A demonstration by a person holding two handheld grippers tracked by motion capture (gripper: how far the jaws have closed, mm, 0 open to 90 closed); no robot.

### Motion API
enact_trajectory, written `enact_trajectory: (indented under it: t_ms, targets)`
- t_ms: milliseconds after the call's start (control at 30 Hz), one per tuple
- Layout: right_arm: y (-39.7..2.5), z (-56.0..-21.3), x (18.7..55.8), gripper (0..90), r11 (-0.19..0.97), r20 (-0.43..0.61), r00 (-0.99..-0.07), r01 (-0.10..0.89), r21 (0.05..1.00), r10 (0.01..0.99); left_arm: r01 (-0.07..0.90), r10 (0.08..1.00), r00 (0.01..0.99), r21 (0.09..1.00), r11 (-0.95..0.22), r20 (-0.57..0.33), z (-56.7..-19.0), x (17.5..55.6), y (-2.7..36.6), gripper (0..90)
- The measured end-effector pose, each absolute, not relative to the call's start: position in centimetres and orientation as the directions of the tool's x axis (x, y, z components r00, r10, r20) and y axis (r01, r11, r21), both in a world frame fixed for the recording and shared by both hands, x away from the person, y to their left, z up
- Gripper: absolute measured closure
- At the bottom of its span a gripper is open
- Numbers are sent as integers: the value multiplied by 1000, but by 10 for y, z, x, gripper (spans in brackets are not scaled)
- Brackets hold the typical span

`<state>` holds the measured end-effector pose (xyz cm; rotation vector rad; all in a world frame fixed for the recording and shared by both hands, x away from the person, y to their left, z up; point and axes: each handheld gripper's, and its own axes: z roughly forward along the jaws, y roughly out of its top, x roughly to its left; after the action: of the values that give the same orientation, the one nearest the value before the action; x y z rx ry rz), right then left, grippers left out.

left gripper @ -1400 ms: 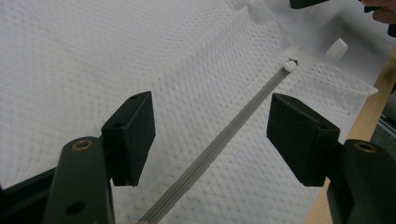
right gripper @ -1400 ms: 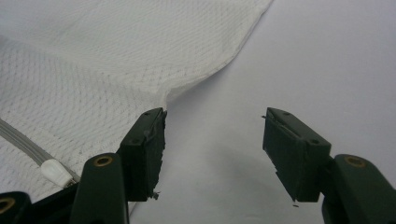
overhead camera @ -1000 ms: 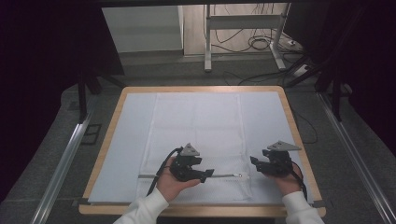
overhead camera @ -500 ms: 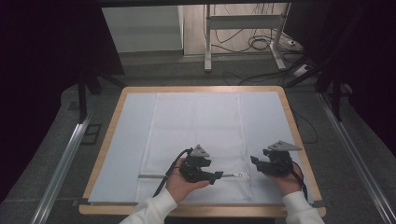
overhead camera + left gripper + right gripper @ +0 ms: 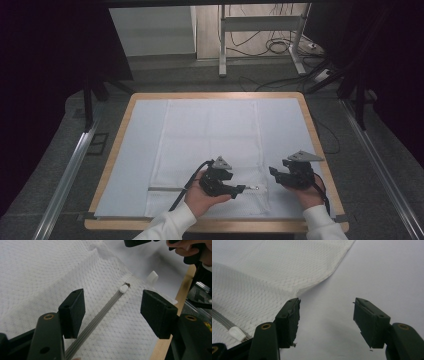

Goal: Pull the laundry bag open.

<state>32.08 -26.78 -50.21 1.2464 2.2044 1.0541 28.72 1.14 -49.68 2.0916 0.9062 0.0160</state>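
Left gripper hangs released over the zipper of a white mesh bag lying flat on the surface. Right gripper, also released, hovers just beside the bag's edge. Next move likely calls for pinching the zipper pull.

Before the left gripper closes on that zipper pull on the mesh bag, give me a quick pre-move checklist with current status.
1. Left gripper open: ok, jaws stand wide apart.
2. Zipper pull in line with it: ok, the pull lies ahead between the jaws, not yet reached.
3. Zipper track unobstructed: ok, nothing lies on it.
4. Right gripper open: ok, jaws apart and holding nothing.
5. Right gripper bracing the mesh bag: not ok, its jaws hang over the bare mat by the bag's edge.
6. Mesh flat near the pull: cannot tell, a small fold shows beyond it.
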Motion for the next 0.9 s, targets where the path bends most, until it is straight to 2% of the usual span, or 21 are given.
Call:
enact_trajectory:
  t_ms: [900]
  targets:
    - [-271, -500, 319, 371, 314, 13, -513, 546, 776, 859, 666, 557, 717, 647, -370, -420, -508, 300, -18, 457]
